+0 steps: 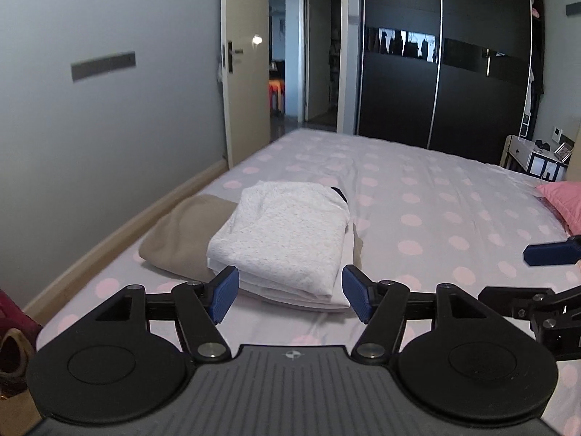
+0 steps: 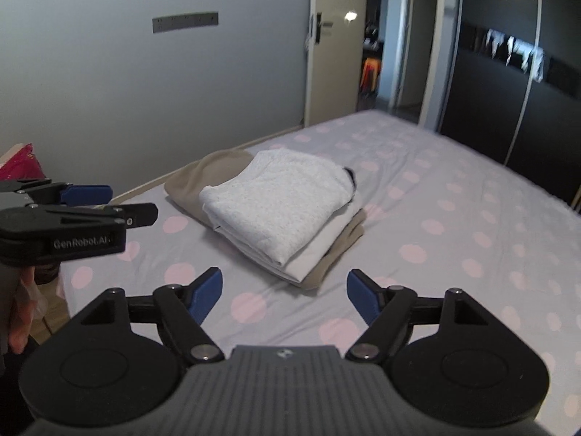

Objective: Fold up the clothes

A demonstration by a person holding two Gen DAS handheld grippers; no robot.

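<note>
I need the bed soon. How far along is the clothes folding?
It looks nearly or fully done. A folded light grey garment sits on a white layer atop a folded beige garment, stacked on the polka-dot bedsheet. Nothing is in hand: the left gripper and right gripper are both open, short of the stack. No unfolded clothes show on the bed.

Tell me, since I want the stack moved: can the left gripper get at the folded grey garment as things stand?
Probably yes. The left gripper is open, facing the folded grey garment on top of the stack, with nothing between them; the right gripper is off to the side.
</note>
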